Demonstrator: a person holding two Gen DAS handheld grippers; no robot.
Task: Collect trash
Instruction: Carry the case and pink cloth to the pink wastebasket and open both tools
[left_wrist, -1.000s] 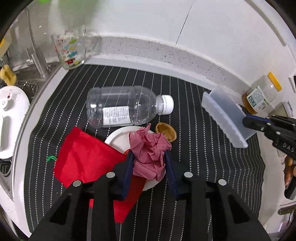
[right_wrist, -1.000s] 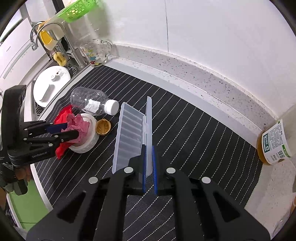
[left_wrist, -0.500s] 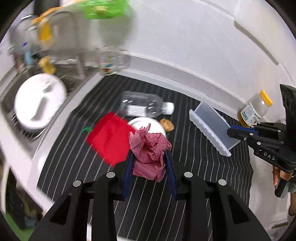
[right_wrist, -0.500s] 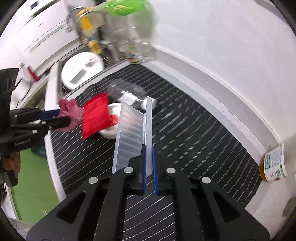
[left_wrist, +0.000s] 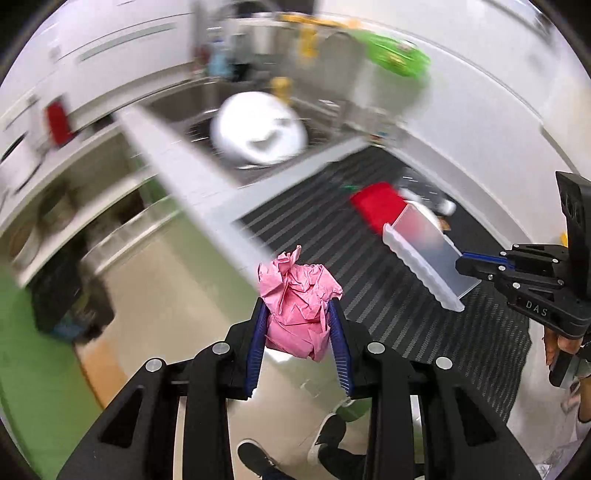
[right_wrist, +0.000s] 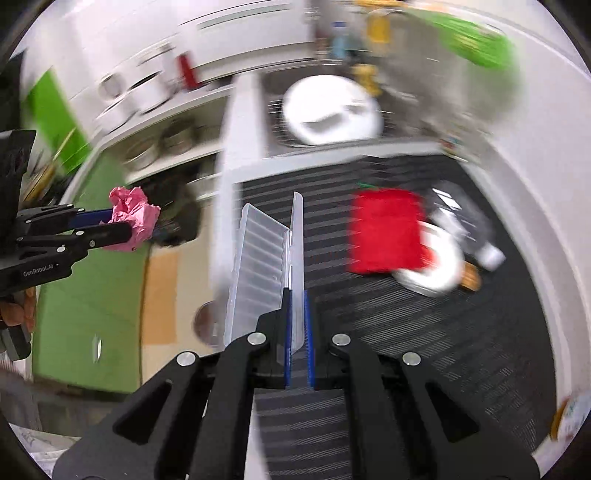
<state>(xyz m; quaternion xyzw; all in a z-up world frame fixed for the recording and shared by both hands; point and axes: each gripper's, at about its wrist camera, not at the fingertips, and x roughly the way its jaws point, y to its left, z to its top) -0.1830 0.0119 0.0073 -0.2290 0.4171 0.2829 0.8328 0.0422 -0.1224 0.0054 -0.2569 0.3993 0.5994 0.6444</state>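
Note:
My left gripper (left_wrist: 297, 314) is shut on a crumpled pink paper ball (left_wrist: 298, 299) and holds it in the air past the counter's front edge, above the floor. It also shows in the right wrist view (right_wrist: 135, 218). My right gripper (right_wrist: 297, 299) is shut on the wall of a clear plastic tray (right_wrist: 258, 266), held above the striped mat; the tray shows in the left wrist view (left_wrist: 424, 254) too. On the mat lie a red cloth (right_wrist: 386, 230), a white plate (right_wrist: 436, 273), a clear bottle (right_wrist: 465, 225) and a brown shell (right_wrist: 471, 278).
A black striped mat (right_wrist: 424, 350) covers the counter. A sink with a white lid (left_wrist: 258, 133) is beyond it. A dark bin (left_wrist: 70, 299) stands on the floor at the left. A jar (right_wrist: 569, 417) is at the right edge. Both views are blurred.
My left gripper has swung left off the counter with the pink paper. My right gripper has followed left with the tray. The cloth, plate and bottle stayed on the mat.

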